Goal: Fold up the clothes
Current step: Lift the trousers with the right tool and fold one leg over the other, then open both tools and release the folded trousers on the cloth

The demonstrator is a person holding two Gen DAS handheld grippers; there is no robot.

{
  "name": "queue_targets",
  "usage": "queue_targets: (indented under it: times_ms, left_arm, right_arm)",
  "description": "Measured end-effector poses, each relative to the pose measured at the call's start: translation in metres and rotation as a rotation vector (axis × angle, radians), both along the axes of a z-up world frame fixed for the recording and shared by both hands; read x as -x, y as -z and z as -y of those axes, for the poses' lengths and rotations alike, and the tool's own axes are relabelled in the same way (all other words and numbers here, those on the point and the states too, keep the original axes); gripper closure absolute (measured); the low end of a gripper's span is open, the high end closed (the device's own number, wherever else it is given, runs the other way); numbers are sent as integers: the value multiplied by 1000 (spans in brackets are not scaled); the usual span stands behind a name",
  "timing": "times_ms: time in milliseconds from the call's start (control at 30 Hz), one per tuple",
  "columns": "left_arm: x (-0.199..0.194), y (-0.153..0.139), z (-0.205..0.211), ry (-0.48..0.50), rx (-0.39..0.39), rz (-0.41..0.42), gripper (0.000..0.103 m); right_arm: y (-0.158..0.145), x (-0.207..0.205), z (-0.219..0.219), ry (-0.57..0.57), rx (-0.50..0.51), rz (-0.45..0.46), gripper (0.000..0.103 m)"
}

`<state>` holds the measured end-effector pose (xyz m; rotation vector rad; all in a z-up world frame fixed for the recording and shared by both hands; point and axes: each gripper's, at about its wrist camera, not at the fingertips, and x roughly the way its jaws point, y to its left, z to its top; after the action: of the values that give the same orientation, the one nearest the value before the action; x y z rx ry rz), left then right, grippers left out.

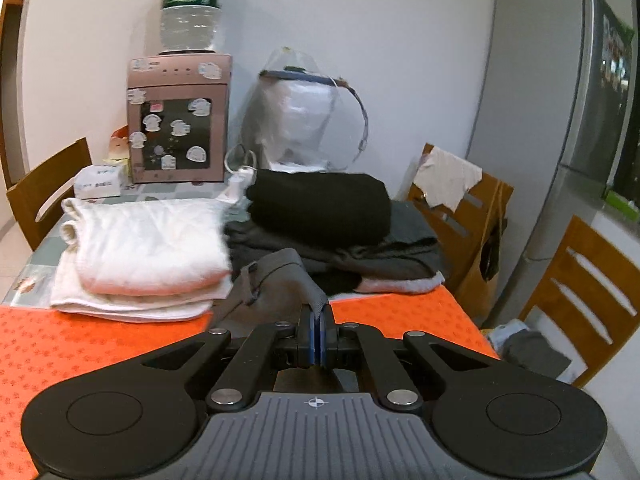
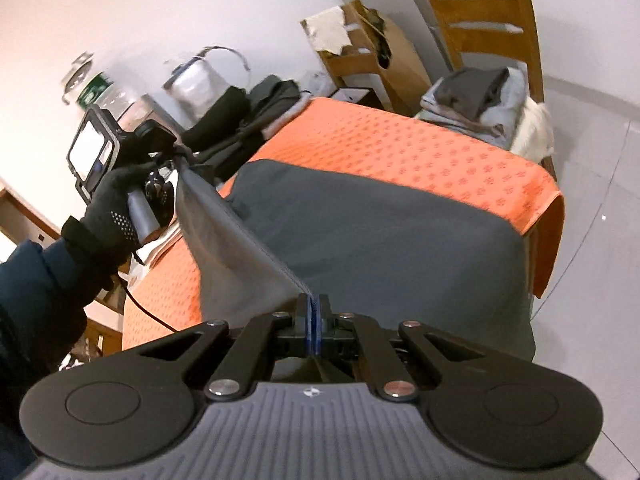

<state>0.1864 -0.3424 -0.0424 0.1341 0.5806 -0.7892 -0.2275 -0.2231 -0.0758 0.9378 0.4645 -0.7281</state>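
Gloved hand (image 2: 110, 216) grips the left gripper (image 1: 317, 312) handle, arm raised; jaws pinch a hemmed edge of the grey garment (image 2: 360, 232). Smooth knit, one edge lifted taut, the rest spread flat over the dotted orange cloth (image 2: 420, 152). Right gripper (image 2: 313, 304) pinches the same edge. Labels unreadable.

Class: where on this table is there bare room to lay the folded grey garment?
Bare orange cloth lies between the grey garment and the dark pile, and in front of the white stack. The table's back is crowded by both piles and the dispenser.
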Motion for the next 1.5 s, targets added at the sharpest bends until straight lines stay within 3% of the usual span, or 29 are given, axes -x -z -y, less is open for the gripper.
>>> queue_targets:
  times_ms: [167, 367, 733, 900, 1067, 1133, 1200, 1267, 1500]
  left_arm:
    - [14, 28, 56, -33, -69, -10, 98]
    - [26, 63, 107, -73, -142, -36, 98]
    - [30, 91, 149, -168, -222, -32, 98]
    - [32, 105, 159, -187, -257, -20, 97]
    - [30, 119, 164, -168, -272, -16, 84]
    - [30, 117, 163, -140, -258, 3, 81]
    - [29, 106, 157, -108, -225, 14, 70]
    - [28, 91, 149, -70, -183, 19, 50]
    - [24, 26, 93, 62, -143, -13, 46]
  right_arm:
    - [20, 31, 67, 14, -79, 20, 101]
    - [40, 34, 106, 6, -125, -11, 101]
    - [75, 40, 178, -10, -210, -70, 101]
    - [83, 34, 192, -62, -194, -142, 101]
    - [94, 29, 196, -109, -191, -186, 100]
    - [98, 28, 196, -129, -188, -204, 99]
    - [100, 29, 195, -139, -178, -206, 99]
    - [99, 29, 195, -148, -163, -216, 97]
    - [93, 18, 189, -229, -54, -279, 91]
